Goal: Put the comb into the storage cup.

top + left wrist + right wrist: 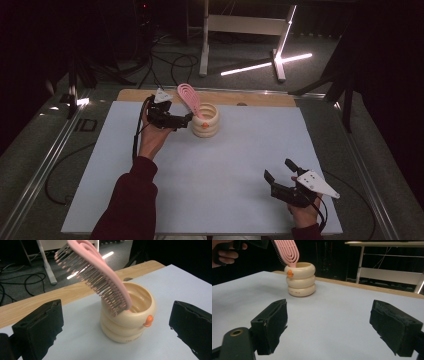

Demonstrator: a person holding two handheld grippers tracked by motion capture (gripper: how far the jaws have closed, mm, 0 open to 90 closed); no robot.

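Note:
A cream ringed cup (206, 121) with a small orange knob stands at the back of the white sheet. A pink hairbrush (189, 98) stands in it handle down, its head leaning up and to the left. My left gripper (182, 121) sits just left of the cup, open, its jaws wide apart. In the left gripper view the cup (130, 322) and the brush (100, 277) lie ahead of the left gripper (116, 325), untouched. My right gripper (280, 170) hovers open near the front right, far from the cup (300, 282) and the brush (288, 251).
The white sheet (210, 175) covers most of the table, and a strip of bare wood (260, 98) shows along the back edge. Beyond the table are a dark floor, cables (170, 62) and a white desk frame (245, 25).

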